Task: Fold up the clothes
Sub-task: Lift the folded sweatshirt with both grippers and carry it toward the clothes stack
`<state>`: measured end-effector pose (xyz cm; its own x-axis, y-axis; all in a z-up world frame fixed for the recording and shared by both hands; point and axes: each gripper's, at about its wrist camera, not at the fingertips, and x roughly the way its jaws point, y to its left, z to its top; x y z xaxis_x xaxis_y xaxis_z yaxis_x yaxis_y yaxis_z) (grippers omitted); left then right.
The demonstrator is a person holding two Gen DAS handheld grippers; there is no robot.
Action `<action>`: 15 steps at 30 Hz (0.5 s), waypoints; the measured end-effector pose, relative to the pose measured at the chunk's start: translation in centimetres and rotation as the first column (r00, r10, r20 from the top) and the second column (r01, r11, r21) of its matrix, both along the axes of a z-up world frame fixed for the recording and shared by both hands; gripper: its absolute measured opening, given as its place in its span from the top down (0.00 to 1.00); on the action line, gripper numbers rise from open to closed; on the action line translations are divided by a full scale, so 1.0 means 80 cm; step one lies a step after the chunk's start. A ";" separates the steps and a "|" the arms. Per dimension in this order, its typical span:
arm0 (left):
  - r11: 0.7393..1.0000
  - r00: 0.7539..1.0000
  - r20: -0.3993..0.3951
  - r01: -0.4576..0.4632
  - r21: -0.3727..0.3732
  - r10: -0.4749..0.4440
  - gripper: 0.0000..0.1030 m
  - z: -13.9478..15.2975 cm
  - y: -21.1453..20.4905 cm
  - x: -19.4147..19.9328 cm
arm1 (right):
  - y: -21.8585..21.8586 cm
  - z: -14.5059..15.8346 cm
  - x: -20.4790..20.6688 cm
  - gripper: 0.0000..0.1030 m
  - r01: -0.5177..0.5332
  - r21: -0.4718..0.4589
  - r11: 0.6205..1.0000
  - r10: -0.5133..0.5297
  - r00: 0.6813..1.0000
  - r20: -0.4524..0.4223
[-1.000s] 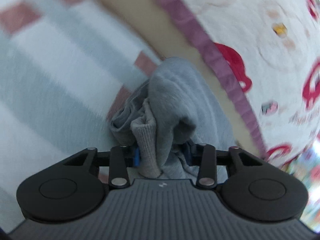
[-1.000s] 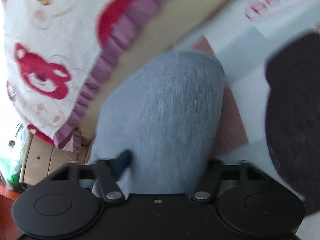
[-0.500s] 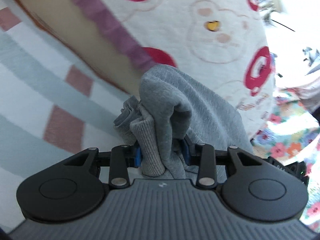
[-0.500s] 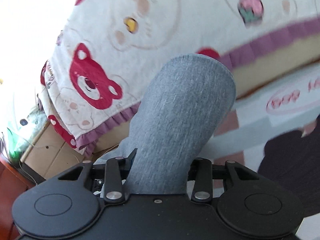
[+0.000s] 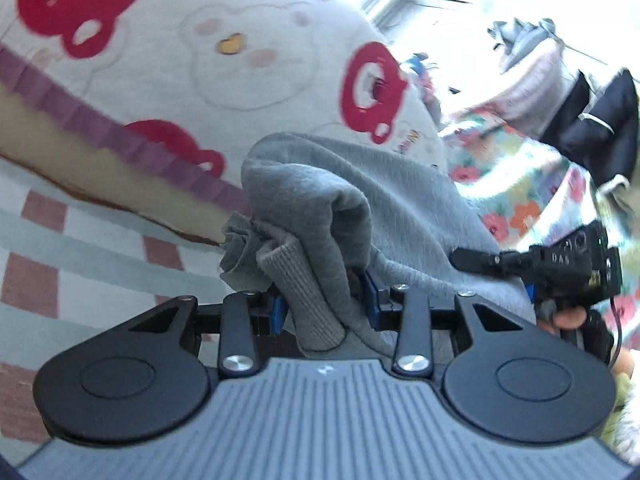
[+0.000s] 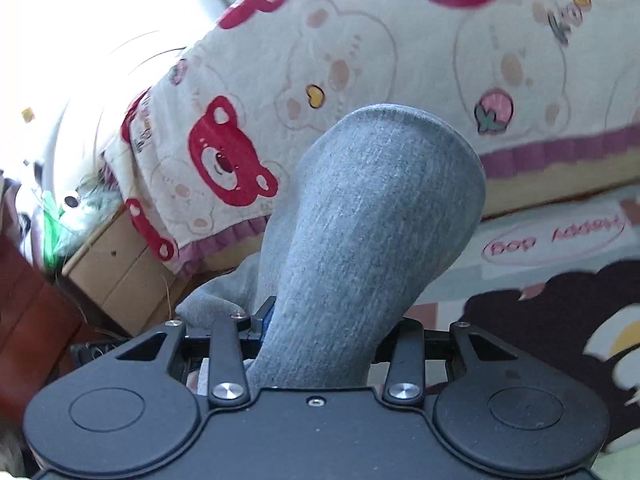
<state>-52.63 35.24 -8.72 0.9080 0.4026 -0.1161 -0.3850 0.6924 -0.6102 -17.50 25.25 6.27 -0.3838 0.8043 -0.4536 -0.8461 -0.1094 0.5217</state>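
A grey sweatshirt (image 5: 360,200) hangs in the air between both grippers. In the left wrist view my left gripper (image 5: 326,308) is shut on a bunched fold with a ribbed cuff (image 5: 304,296), pinched between the blue pads (image 5: 370,294). At the right edge of that view, a black camera housing (image 5: 576,268) and a fingertip (image 5: 568,318) of the hand on the other tool sit at the garment's far end. In the right wrist view my right gripper (image 6: 324,328) is shut on a thick roll of the same grey cloth (image 6: 380,208), which bulges over the jaws and hides the fingertips.
A bed with a bear-print blanket (image 5: 260,72) and purple ruffle (image 6: 560,152) stands close ahead. Below lies a striped rug (image 5: 80,248). A floral cloth (image 5: 520,200) and hanging clothes (image 5: 600,120) are at right. A cardboard box (image 6: 120,264) and a dark patterned mat (image 6: 540,340) lie on the floor.
Both grippers have risen with the grey sweatshirt and rolled. The views swung up from the rug to the bed and the bright window. Both grips have held.
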 end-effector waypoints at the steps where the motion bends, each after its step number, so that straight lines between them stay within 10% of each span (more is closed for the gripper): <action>1: 0.999 1.000 0.018 -0.013 0.029 0.013 0.65 -0.002 -0.014 0.001 | -0.012 0.000 0.005 0.56 -0.006 0.016 1.000 0.006 1.000 -0.003; 15: 0.998 0.999 -0.008 0.040 -0.054 -0.040 0.65 0.019 -0.112 0.194 | -0.196 -0.032 0.141 0.56 0.102 0.165 0.981 -0.098 0.995 -0.028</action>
